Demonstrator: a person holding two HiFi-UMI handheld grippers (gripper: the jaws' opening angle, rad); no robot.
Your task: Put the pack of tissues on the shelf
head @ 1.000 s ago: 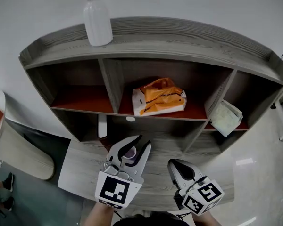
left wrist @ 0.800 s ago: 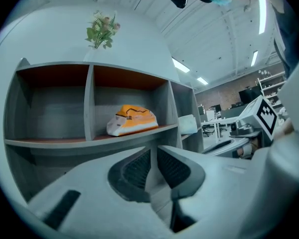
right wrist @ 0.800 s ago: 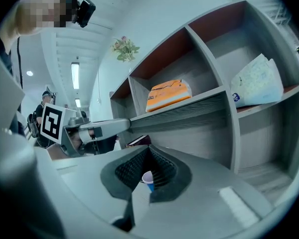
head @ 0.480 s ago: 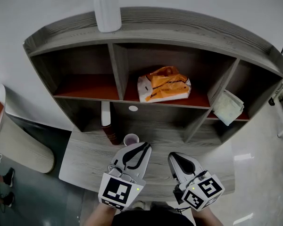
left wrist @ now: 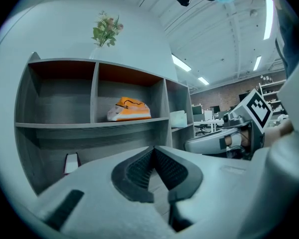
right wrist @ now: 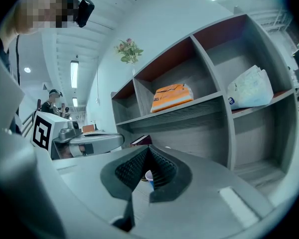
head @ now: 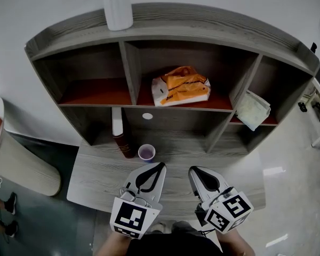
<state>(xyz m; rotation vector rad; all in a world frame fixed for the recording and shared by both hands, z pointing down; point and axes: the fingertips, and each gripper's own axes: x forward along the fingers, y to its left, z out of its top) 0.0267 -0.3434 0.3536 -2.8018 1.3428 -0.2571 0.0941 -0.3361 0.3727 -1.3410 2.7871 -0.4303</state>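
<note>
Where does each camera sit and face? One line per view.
Head view: on the person's head, facing steeply down at the grey wooden shelf unit; left tool, right tool show.
Left gripper view: on left tool, faces shelf; shut jaws show.
Right gripper view: on right tool, faces shelf; shut jaws show.
All share the orange-and-white tissue pack.

You face a grey wood shelf (head: 202, 28) set against a plain white wall (head: 53, 4), over a grey wood bench (head: 96, 183). On your right lies pale glossy floor (head: 293, 169), on your left dark floor (head: 53, 223) and a rounded beige seat (head: 21, 169). Strip lights (right wrist: 74, 73) line the white ceiling (left wrist: 214, 34)
</note>
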